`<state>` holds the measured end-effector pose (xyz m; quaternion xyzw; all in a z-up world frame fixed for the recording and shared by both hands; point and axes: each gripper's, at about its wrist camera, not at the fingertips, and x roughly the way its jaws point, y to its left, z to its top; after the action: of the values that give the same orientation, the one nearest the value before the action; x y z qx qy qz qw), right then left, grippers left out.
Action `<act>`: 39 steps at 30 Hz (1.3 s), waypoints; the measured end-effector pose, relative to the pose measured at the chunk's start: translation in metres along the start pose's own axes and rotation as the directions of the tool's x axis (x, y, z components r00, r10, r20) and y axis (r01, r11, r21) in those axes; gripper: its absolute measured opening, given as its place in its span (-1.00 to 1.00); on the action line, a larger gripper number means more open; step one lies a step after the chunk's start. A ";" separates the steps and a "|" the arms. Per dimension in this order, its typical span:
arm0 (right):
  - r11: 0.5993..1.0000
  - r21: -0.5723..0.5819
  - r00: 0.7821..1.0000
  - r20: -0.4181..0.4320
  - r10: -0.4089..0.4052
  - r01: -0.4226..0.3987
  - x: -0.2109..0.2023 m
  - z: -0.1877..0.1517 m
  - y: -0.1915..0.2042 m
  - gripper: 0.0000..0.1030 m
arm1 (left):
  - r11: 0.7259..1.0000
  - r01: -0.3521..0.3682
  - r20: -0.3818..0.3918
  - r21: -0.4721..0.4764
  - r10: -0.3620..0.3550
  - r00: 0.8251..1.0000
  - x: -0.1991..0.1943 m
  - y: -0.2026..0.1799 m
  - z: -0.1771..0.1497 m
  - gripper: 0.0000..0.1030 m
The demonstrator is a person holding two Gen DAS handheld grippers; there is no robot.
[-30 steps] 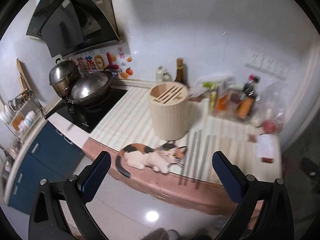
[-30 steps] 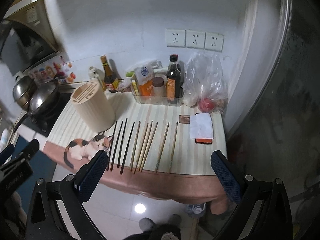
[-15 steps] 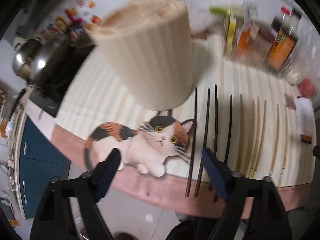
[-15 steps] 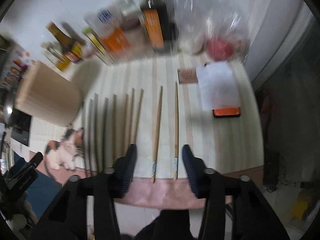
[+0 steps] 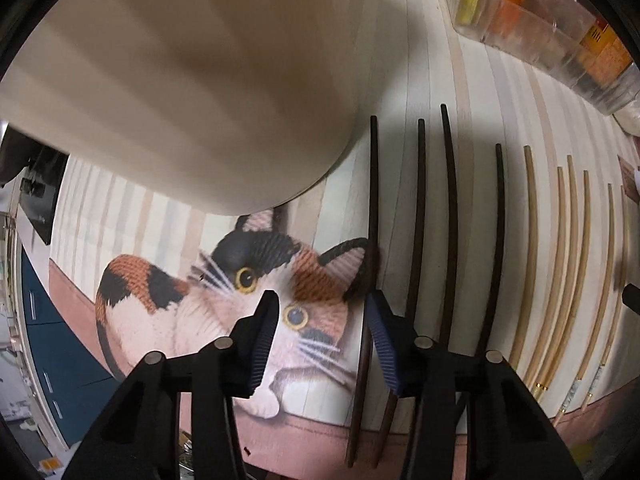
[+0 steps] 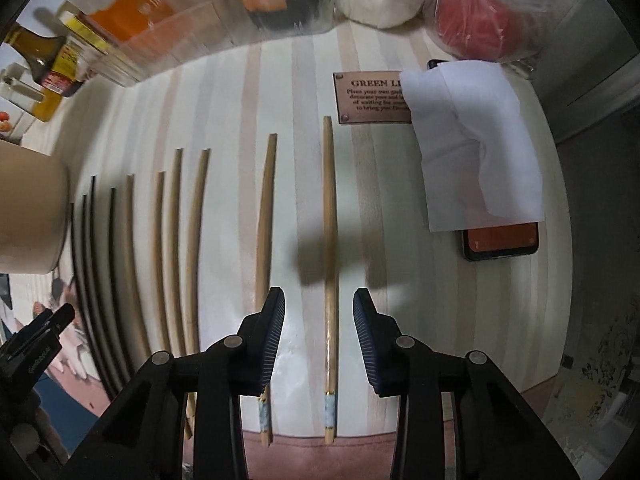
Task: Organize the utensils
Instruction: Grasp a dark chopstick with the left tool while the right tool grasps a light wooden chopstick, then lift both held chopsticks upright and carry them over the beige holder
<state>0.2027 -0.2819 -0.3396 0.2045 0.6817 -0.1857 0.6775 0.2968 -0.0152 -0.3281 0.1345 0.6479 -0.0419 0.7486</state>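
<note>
Chopsticks in a row on our striped table (image 6: 400, 300), beside the round holder (image 5: 180, 80).
Our left gripper (image 5: 322, 344) hangs spread over the cat print (image 5: 224, 292); our right gripper (image 6: 319, 334), spread, straddles the rightmost bamboo chopstick (image 6: 329, 240).

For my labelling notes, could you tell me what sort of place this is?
Most likely a home kitchen counter: chopsticks laid in a row on a striped mat, a wooden utensil holder, and condiment bottles at the back.

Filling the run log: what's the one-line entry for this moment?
left gripper: open, beside leftmost dark chopstick | right gripper: open, straddling rightmost bamboo chopstick | nothing held
</note>
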 end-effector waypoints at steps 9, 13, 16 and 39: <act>0.999 -0.028 0.999 -0.018 -0.046 0.046 0.026 0.002 0.009 -0.41 | 0.998 -0.001 0.036 0.059 -0.002 0.999 0.004 -0.016 -0.002 -0.75; 0.997 -0.034 0.998 -0.014 -0.065 0.064 0.028 -0.001 0.012 -0.51 | 0.997 0.019 0.052 0.069 -0.022 0.998 0.004 -0.019 -0.009 -0.91; 0.999 -0.019 0.999 -0.016 -0.044 0.044 0.032 0.003 0.014 -0.87 | 0.998 0.026 0.049 0.061 -0.029 0.998 0.004 -0.018 -0.016 -0.94; 0.993 -0.099 0.987 -0.141 -0.079 0.065 0.053 -0.037 0.022 -0.85 | 0.994 0.111 -0.057 0.017 -0.110 0.992 0.020 0.003 -0.050 -0.70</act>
<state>0.1826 -0.2423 -0.3917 0.1605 0.7440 -0.1622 0.6280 0.2523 0.0030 -0.3535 0.1071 0.6746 -0.0860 0.7253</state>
